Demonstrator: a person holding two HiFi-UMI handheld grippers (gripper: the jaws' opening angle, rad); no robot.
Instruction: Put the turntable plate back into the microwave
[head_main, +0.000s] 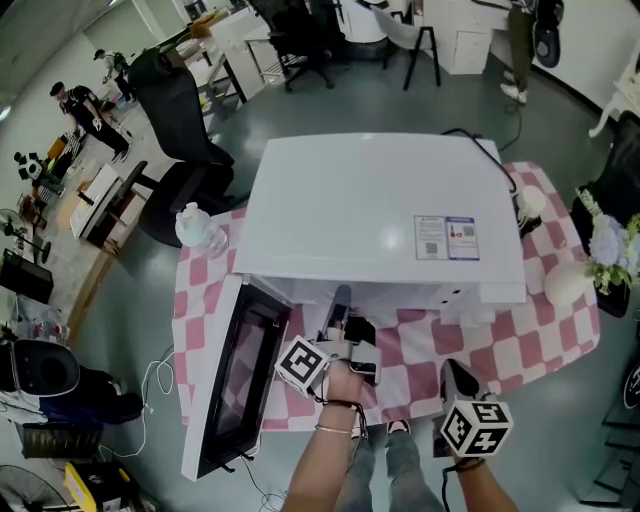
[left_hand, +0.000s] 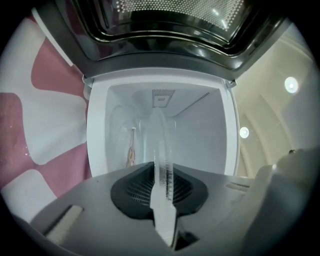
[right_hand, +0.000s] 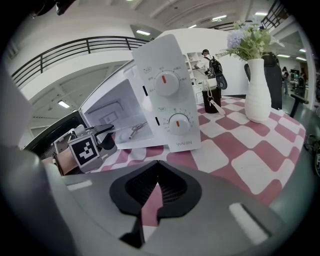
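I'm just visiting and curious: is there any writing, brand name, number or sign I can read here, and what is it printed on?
"WAHIN": brand on the front of the microwave, just under the lower knob.
Print around both knobs: too small to read.
The sticker on the microwave's top: print and codes too small to read.
The marker cubes: black-and-white square patterns, no words.

Cavity (left_hand: 165, 125) mouth open, with room on both faces of the plate (left_hand: 159, 150) gripped by the left hand-held gripper (left_hand: 162, 192). Door (head_main: 235, 375) swung out, blocks the left. Right side: control panel (right_hand: 169, 100), vase (right_hand: 258, 90) beyond, bare counter (right_hand: 240, 160) between.
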